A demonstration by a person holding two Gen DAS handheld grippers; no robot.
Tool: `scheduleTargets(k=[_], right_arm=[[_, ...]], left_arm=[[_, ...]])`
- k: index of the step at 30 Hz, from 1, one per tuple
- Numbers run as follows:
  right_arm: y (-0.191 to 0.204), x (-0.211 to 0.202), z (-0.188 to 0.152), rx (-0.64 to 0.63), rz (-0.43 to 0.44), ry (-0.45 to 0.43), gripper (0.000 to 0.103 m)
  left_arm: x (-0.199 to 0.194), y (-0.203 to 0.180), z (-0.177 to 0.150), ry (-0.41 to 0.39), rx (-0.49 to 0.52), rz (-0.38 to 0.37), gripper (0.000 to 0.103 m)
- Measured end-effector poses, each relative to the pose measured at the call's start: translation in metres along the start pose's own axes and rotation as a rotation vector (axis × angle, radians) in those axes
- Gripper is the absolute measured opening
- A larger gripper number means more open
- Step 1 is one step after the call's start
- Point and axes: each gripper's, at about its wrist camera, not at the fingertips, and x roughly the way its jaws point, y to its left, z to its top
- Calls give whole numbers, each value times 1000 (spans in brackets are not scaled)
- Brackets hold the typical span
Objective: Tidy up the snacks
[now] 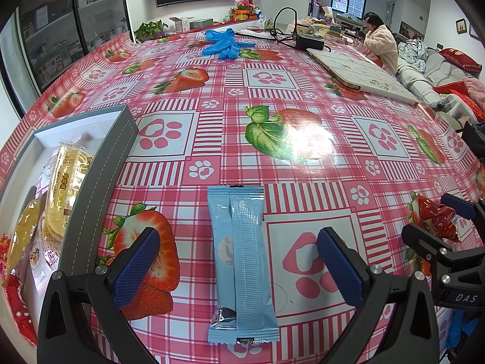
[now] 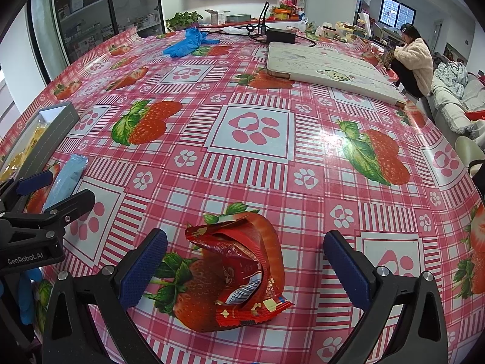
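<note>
A light blue snack packet (image 1: 241, 261) lies flat on the strawberry tablecloth, between the fingers of my open left gripper (image 1: 239, 268); the pads stand apart from it. It also shows in the right wrist view (image 2: 65, 179). A crumpled red snack packet (image 2: 242, 273) lies between the fingers of my open right gripper (image 2: 245, 270), untouched; it also shows in the left wrist view (image 1: 436, 218). A grey box (image 1: 100, 182) at the left holds yellow snack packets (image 1: 68, 191) and others. The box also shows in the right wrist view (image 2: 48, 133).
Blue gloves (image 1: 222, 44) lie far back on the table. A white board (image 2: 327, 69) lies at the back right, with a black device and cables (image 2: 280, 35) behind it. A person (image 2: 415, 57) sits at the far right by a sofa.
</note>
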Motion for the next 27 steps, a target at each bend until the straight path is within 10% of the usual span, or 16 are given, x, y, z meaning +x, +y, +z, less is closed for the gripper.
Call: scheduleTargets(k=[10, 13, 15, 17, 27], right_arm=[[1, 8, 14, -8, 3, 91, 100], [2, 4, 19, -16, 8, 103, 74], [0, 1, 21, -13, 11, 114, 39], [-4, 0, 22, 6, 25, 130, 38], [-18, -28, 17, 121, 135, 136, 25]], left_arm=[[-1, -2, 2, 21, 6, -2, 99], [-6, -11, 4, 32, 49, -33, 78], [-11, -18, 5, 40, 87, -59, 54], [-13, -24, 8, 59, 110, -86, 25], [-46, -13, 2, 69, 43, -184, 25]])
